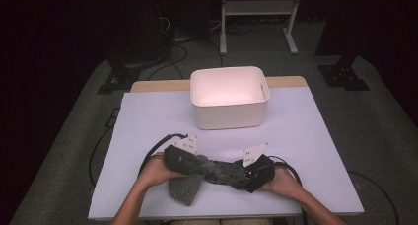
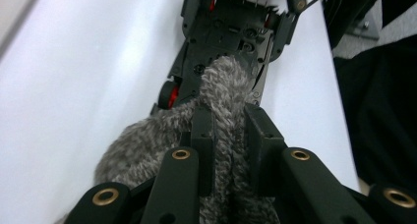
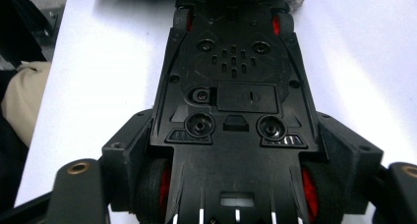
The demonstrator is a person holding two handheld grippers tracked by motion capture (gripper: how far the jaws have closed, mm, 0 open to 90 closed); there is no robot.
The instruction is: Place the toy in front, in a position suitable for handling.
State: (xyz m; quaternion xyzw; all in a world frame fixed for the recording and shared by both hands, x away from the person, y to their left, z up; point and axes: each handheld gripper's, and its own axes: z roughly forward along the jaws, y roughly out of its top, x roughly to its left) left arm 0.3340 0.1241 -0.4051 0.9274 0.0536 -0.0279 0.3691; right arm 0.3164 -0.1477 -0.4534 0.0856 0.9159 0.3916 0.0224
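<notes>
The left gripper (image 2: 230, 135) pinches a grey fleecy cloth (image 2: 223, 86), wiping the toy car (image 3: 233, 101) that the right gripper (image 3: 236, 170) clamps underside-up; next, rub onward.

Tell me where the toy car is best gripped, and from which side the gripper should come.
Probably across the body at one end, over the wheels, coming along the car's length. The toy car lies underside up, long and narrow, with flat parallel flanks; the right gripper already clamps it that way at the red-hubbed wheels. The other end is less free: the left gripper presses a grey cloth against it.
</notes>
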